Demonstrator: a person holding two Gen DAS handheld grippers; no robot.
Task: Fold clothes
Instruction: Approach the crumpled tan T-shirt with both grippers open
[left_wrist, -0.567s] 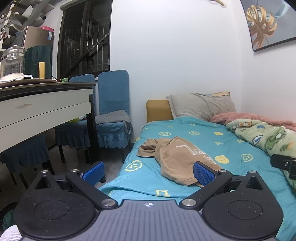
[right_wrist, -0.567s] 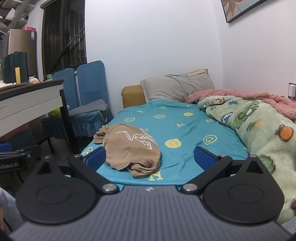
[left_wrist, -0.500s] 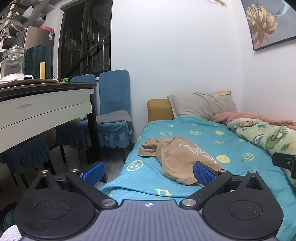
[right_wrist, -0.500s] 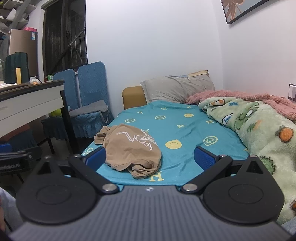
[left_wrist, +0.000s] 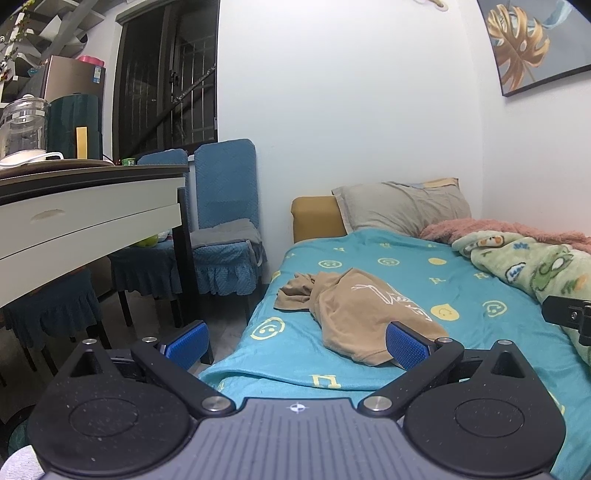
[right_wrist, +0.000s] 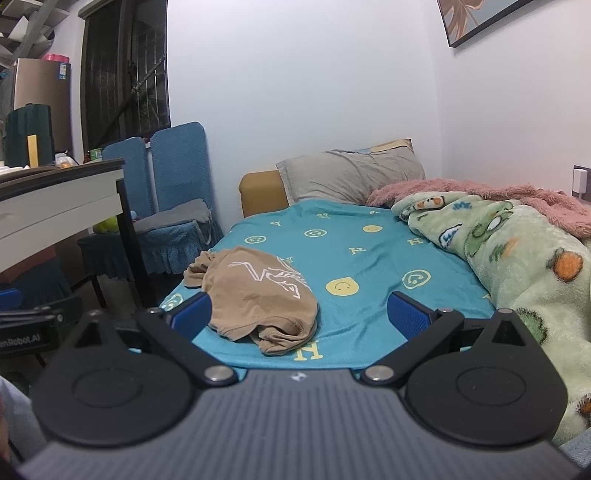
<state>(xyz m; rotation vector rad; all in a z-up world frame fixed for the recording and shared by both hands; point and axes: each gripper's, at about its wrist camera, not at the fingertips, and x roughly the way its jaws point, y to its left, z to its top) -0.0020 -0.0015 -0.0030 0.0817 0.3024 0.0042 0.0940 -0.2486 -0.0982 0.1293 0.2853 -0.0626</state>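
Left wrist view: compared with 0.6 s ago, the whole scene sits slightly farther right and lower in frame, and the right gripper's black edge at the far right shows less. The left gripper (left_wrist: 295, 341) has its jaws spread wide with nothing between them; its pads (left_wrist: 406, 345) are blue and ribbed, on black linkages. The shirt (left_wrist: 354, 310) is a tan, soft, crumpled heap with a white line print, lying on the near left part of the sheet (left_wrist: 461, 291), apart from both pads, though the right pad overlaps its near edge in frame. The sheet is teal, smooth, printed with yellow smileys and letters. Far: a grey pillow (left_wrist: 402, 208) against a mustard headboard (left_wrist: 317, 218). Right: a fleecy green blanket (left_wrist: 532, 262). Left: a white table (left_wrist: 92, 214) and blue quilted chairs (left_wrist: 225, 206)

Right wrist view: framing differs little from 0.6 s ago; the shirt (right_wrist: 258, 291) appears marginally nearer. The right gripper (right_wrist: 299, 314) is likewise wide open and holds nothing. The shirt lies between the pads (right_wrist: 408, 314) in frame, closer to the left one, bunched, with folded hems at its near edge. The blanket (right_wrist: 517, 266) is plush, with cartoon prints, and a pink fuzzy throw (right_wrist: 498, 195) lies behind it
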